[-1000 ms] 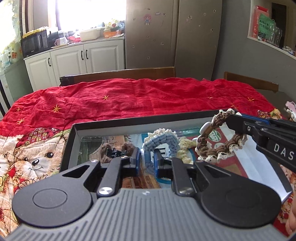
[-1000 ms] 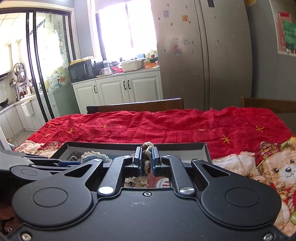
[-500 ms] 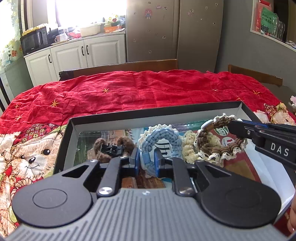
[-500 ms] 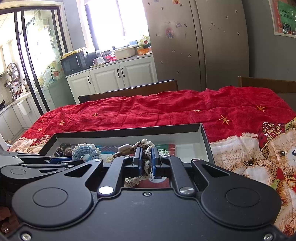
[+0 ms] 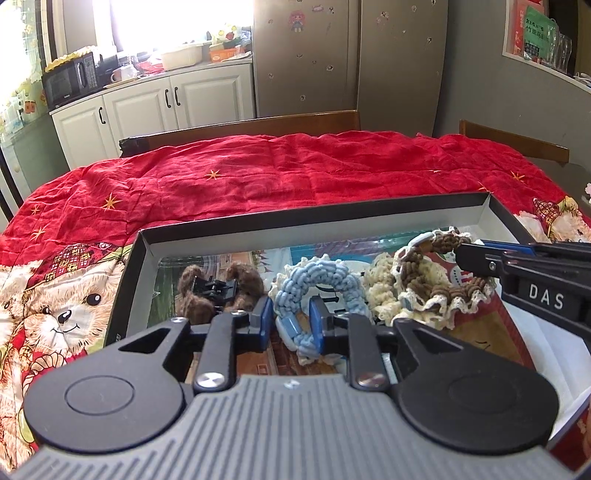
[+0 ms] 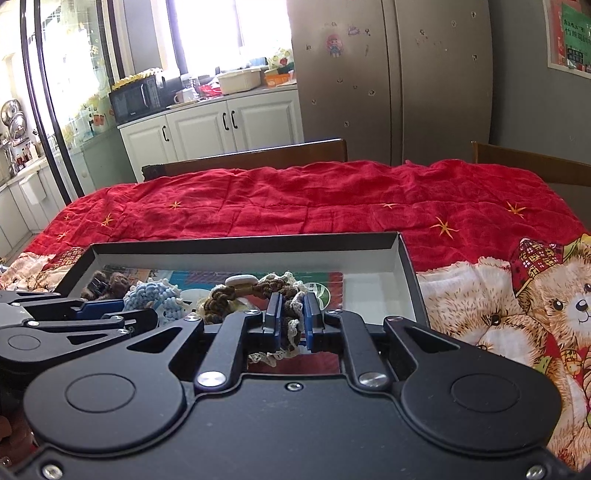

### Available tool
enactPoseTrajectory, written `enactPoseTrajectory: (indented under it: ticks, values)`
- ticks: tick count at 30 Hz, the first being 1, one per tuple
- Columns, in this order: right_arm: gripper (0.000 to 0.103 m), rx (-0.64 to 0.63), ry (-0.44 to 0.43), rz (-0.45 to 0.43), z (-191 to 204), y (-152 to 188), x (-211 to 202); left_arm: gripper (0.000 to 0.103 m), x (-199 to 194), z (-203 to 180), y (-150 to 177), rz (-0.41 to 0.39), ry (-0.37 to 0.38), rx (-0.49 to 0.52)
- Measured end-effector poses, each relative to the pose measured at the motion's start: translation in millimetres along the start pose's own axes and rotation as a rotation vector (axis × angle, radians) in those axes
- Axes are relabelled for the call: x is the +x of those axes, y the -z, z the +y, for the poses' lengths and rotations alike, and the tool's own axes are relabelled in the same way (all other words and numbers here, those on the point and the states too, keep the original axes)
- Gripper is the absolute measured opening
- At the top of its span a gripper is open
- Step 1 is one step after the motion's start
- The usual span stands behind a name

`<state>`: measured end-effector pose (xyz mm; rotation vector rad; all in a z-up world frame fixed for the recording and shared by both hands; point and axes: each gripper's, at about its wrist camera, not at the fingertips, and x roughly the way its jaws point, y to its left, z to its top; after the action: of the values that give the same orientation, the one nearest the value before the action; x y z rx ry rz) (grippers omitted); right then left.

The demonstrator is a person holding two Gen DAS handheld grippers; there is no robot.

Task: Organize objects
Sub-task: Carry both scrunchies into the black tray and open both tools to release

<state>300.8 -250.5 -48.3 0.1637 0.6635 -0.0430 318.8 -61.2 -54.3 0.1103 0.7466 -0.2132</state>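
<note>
1. Your left gripper (image 5: 291, 321) is opening; the blue braided bracelet (image 5: 317, 284) sits between its fingers.
2. Your right gripper (image 5: 476, 254) grips the brown braided bracelet (image 5: 424, 277) inside the black box (image 5: 314, 218).

White capital letters "DAS" stand on the black body of your right gripper (image 5: 546, 300), reaching in from the right of your left gripper. The green poster (image 5: 537, 35) on the wall far ahead to the right carries characters too small to read. No other text is legible.
</note>
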Motion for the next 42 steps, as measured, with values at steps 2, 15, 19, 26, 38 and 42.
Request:
enactPoseTrajectory:
  ticks: [2, 15, 19, 26, 38, 42]
  values:
    - [0.014, 0.0, 0.004, 0.008, 0, 0, 1, 0.042, 0, 0, 0, 0.0, 0.0, -0.001]
    - [0.038, 0.008, 0.014, -0.007, 0, -4, -2, 0.053, -3, 2, 1, -0.007, -0.003, -0.008]
    - [0.038, 0.0, 0.017, -0.014, 1, -3, -4, 0.056, -7, 1, 1, -0.014, -0.005, 0.001]
    - [0.038, -0.01, -0.004, -0.041, 6, -4, -15, 0.063, -21, 0, 1, -0.042, -0.007, 0.009]
    - [0.039, -0.08, -0.022, -0.079, 26, -2, -58, 0.078, -67, 4, 4, -0.105, -0.001, -0.012]
    - [0.039, -0.111, -0.025, -0.083, 31, 4, -76, 0.08, -86, 8, 9, -0.121, -0.002, -0.005]
